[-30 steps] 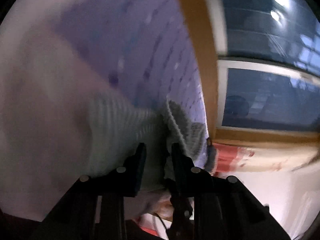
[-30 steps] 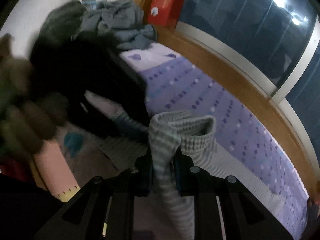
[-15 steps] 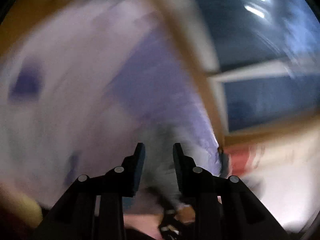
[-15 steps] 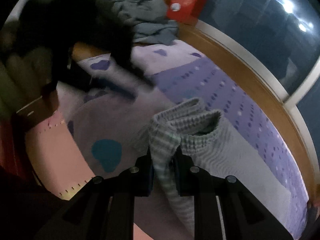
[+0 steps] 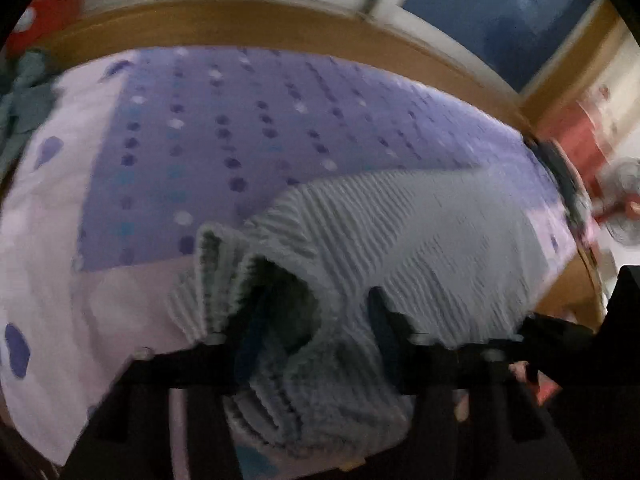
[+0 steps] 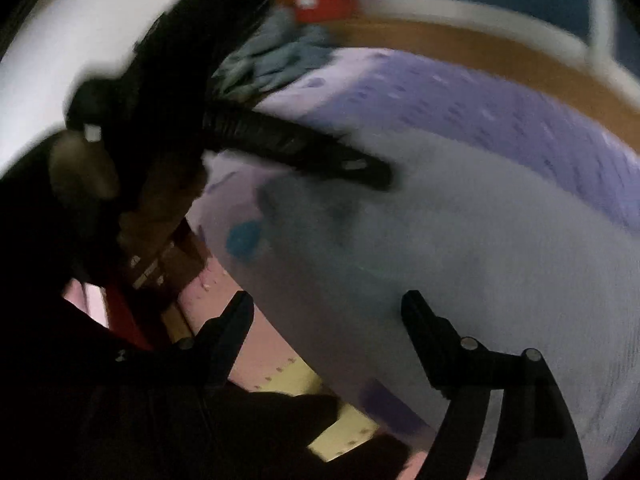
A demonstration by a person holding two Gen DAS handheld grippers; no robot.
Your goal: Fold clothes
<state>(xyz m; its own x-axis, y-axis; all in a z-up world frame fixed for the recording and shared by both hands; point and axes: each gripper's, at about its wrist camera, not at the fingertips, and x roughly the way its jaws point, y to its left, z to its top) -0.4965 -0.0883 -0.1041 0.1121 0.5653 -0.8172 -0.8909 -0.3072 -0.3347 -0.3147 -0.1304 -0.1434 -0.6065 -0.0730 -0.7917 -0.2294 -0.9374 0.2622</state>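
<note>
Sweater (image 5: 420,240) cloth is filling the gap between the left fingers (image 5: 380,312). They have just been closing, and a thick roll of the ribbed opening is bunching between them and spilling over their tips. The knit is standing up off the bed (image 5: 200,120) right at that spot, so they are probably pinching it, though blur is hiding the contact itself.

The right fingers (image 6: 420,316) have just been opening and are now standing wide with nothing between them. The fold they were clamping a second ago is lying flat beneath them as a pale grey sheet (image 6: 440,240).

So the grip is passing from one hand to the other. The right side of the fold is looking laid down and released, while the left hand is taking up the open end. In my judgement it is either getting ready for the next fold or tugging the cloth smooth.

Outward from the left fingers, the sweater is stretching away to the right in the left view, its long axis running roughly along the near edge of the bed. The ribbed opening is pointing at the left fingers, and the ribs are slanting across the body. Beyond it the purple dotted sheet is reaching back to the wooden ledge (image 5: 240,28) under the window. A grey-blue pile (image 6: 280,56) of other clothes is waiting at the far end of the bed.
</note>
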